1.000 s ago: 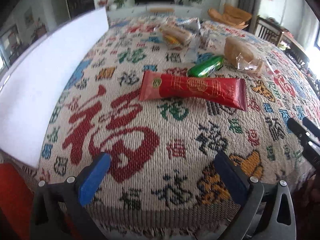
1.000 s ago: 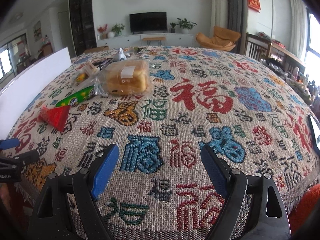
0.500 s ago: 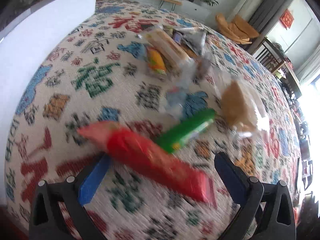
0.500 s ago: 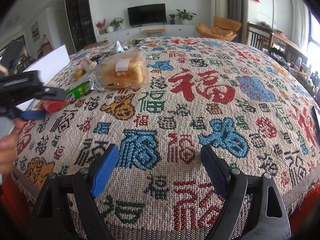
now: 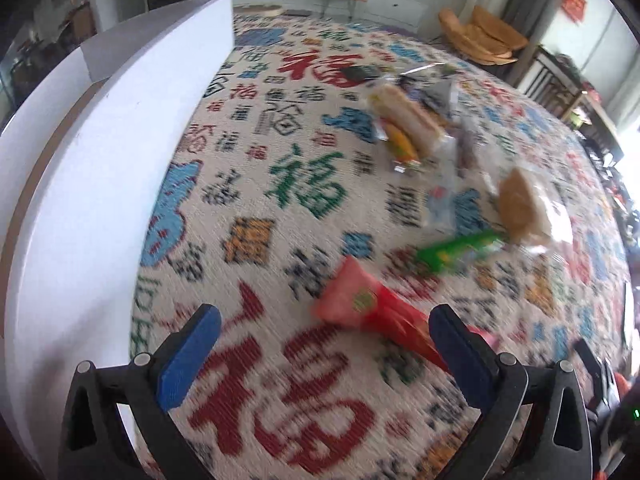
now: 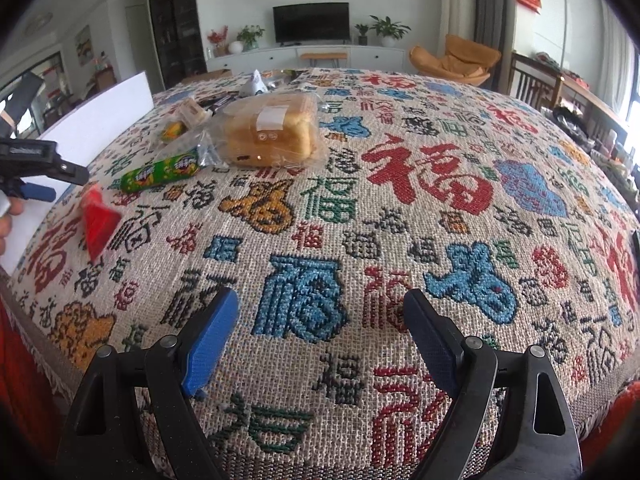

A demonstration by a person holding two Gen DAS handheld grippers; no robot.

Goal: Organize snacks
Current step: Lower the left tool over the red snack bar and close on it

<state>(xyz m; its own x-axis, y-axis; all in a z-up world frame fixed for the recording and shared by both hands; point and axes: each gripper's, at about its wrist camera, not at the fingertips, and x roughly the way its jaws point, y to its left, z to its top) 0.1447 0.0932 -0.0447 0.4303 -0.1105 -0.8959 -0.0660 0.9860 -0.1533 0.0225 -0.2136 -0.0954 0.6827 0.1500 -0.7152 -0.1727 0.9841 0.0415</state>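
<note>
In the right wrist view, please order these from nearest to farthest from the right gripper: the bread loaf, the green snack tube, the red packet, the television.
Measured from the right gripper:
1. Red packet, far left, near the table's edge.
2. Green snack tube, left, just behind it.
3. Bread loaf, centre left, farther back.
4. Television, on the far wall.

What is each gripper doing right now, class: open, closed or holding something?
Left gripper: open, holding nothing; the red snack packet lies by its right finger.
Right gripper: open, empty.
</note>
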